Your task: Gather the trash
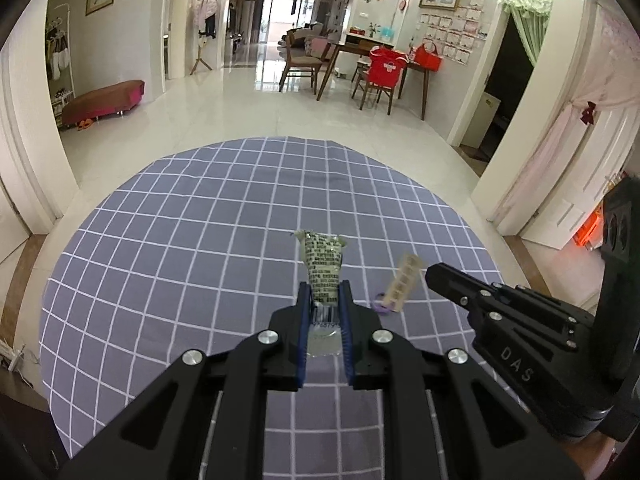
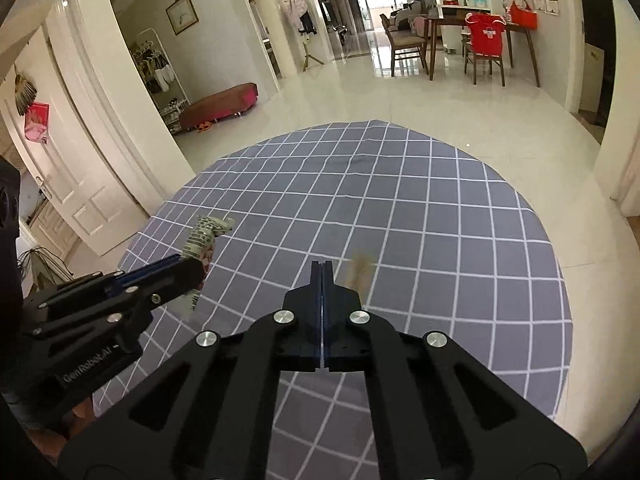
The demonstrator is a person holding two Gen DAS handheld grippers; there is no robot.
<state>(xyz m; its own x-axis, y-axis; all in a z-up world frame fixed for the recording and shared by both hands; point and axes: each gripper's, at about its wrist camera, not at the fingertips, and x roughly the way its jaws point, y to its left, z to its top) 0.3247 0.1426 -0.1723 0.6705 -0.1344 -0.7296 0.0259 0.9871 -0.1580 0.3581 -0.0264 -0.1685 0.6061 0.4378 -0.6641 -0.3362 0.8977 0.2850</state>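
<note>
We are pinching a green printed wrapper (image 1: 323, 264) between the blue-padded fingers (image 1: 303, 320) of our left gripper (image 1: 324, 292); the jaws are closing on its lower part near the barcode, and the crumpled top is sticking out past the fingertips, lifted off the cloth. From the right wrist view the same wrapper (image 2: 203, 240) is poking up and forward out of the left gripper (image 2: 188, 264), which is entering from the left edge of that view.

Our right gripper (image 2: 322, 266) is holding its jaws pressed flat together — only a thin seam is showing between the two blue pads, with nothing gripped between them. In the left wrist view the right gripper (image 1: 434, 274) is reaching in from the right, its tip sitting just beside a small beige strip (image 1: 402, 282) with a row of square windows.

That strip is tilting upward, with a small purple scrap (image 1: 380, 306) at its lower end; in the right wrist view it is showing only as a blurred tan smear (image 2: 360, 270) just right of the closed fingertips, and we cannot tell whether it is touching the cloth.

All of this is happening over a grey tablecloth with a white grid (image 1: 200, 220), which is covering a table — beyond it, a glossy white tiled floor (image 1: 260, 108) is stretching toward a dining table with wooden chairs (image 1: 376, 76).
</note>
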